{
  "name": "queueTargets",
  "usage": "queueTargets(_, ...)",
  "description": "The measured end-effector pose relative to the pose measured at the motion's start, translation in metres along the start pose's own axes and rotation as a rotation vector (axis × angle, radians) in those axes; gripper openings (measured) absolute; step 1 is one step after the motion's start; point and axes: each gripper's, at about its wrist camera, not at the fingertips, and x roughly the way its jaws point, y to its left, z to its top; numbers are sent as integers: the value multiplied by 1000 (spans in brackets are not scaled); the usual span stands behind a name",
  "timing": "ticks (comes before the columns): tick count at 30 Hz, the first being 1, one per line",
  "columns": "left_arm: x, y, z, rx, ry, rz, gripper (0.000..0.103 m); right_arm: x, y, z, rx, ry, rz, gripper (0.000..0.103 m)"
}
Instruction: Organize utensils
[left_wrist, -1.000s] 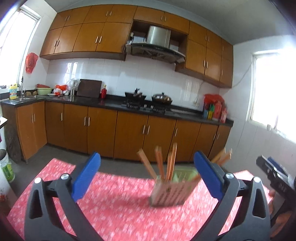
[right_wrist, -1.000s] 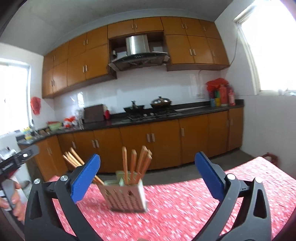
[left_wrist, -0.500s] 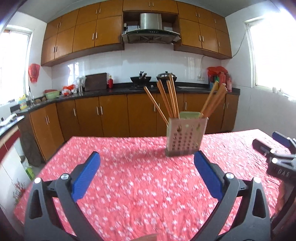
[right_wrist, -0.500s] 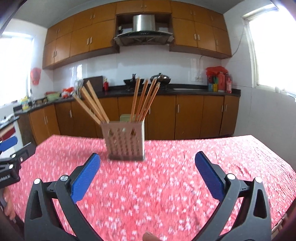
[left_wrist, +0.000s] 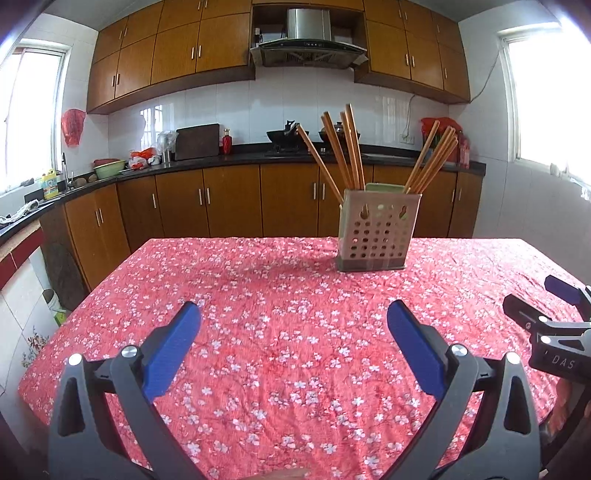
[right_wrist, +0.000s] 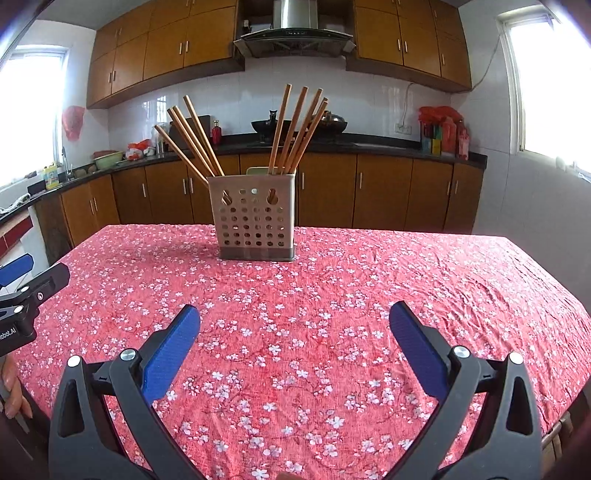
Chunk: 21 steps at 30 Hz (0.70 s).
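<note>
A kitchen with brown wooden cabinets stands behind a table under a red cloth with white flowers.

In the left wrist view, the left gripper is spread wide and holds nothing. The beige perforated plastic utensil holder stands upright far ahead, with long wooden chopsticks leaning in it in two bunches.

In the right wrist view, the right gripper is also spread and empty, well apart from the holder. The chopsticks look light, stiff and a little smooth; I would pinch one near its upper end.
</note>
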Motion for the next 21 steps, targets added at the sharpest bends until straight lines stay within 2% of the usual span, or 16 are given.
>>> queueTargets(21, 4, -7, -4, -5, 9, -21, 99, -2, -8, -6, 36, 5, -1, 101)
